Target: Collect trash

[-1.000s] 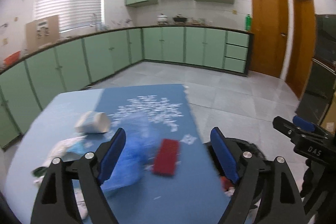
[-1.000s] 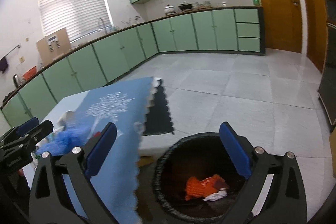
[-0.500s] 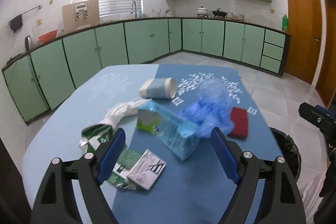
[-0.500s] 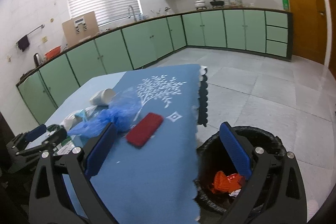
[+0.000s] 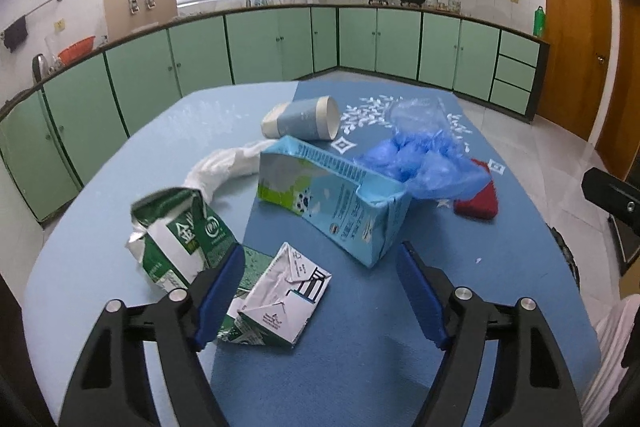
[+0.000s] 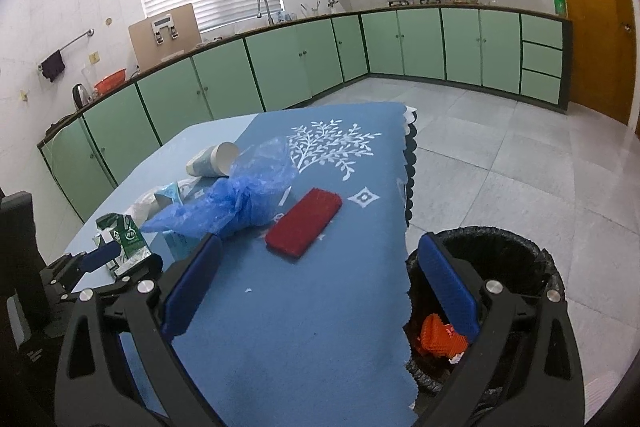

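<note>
Near the bench's front edge, my left gripper (image 5: pixel 320 291) has swung down from the black bin (image 6: pixel 496 255); its empty jaws are closing around a flattened white carton (image 5: pixel 286 307); right gripper (image 6: pixel 316 291) wide, empty.

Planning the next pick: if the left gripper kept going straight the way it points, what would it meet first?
Probably the flattened white carton lying between the closing left gripper pads, with nothing gripped yet; depth is uncertain.

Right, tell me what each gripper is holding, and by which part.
Nothing is held. The left gripper is closing its fingers over the flattened white carton without pressing it. The right gripper is open above the table.
</note>
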{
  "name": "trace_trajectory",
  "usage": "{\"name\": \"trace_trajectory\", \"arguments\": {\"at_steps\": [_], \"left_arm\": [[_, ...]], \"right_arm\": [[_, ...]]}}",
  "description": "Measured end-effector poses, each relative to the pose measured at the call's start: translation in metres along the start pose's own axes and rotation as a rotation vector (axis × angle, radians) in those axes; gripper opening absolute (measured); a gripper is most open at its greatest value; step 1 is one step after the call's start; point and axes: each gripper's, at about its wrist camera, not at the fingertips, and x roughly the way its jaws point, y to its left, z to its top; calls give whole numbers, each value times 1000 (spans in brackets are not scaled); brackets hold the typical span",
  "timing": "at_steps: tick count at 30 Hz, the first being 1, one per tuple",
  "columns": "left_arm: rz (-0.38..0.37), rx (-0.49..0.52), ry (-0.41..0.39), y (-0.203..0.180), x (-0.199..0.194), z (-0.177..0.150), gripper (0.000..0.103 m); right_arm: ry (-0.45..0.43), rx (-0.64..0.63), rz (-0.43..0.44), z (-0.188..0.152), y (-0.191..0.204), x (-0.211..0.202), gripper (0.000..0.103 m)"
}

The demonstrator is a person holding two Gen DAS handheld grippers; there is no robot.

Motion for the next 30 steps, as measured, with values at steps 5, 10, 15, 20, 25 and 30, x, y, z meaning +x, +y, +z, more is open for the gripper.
{"name": "trace_trajectory", "arguments": {"at_steps": [5, 10, 15, 20, 25, 30], "left_arm": [[14, 15, 32, -3, 11, -4, 76], [33, 13, 39, -2, 15, -6, 71], [40, -12, 31, 3, 14, -6, 49], [18, -68, 25, 14, 12, -4, 18], [2, -86, 12, 18, 7, -3, 12], [-16, -97, 3, 20, 1, -2, 2]], "right_arm": [[23, 4, 6, -5, -2, 7, 96], [41, -3, 14, -9, 1, 14, 95], [57, -10, 23, -11, 6, 19, 95], [60, -31, 38, -11, 13, 19, 96], [51, -59, 55, -8, 25, 17, 96], [50, -72, 65, -8, 30, 16, 96]]}}
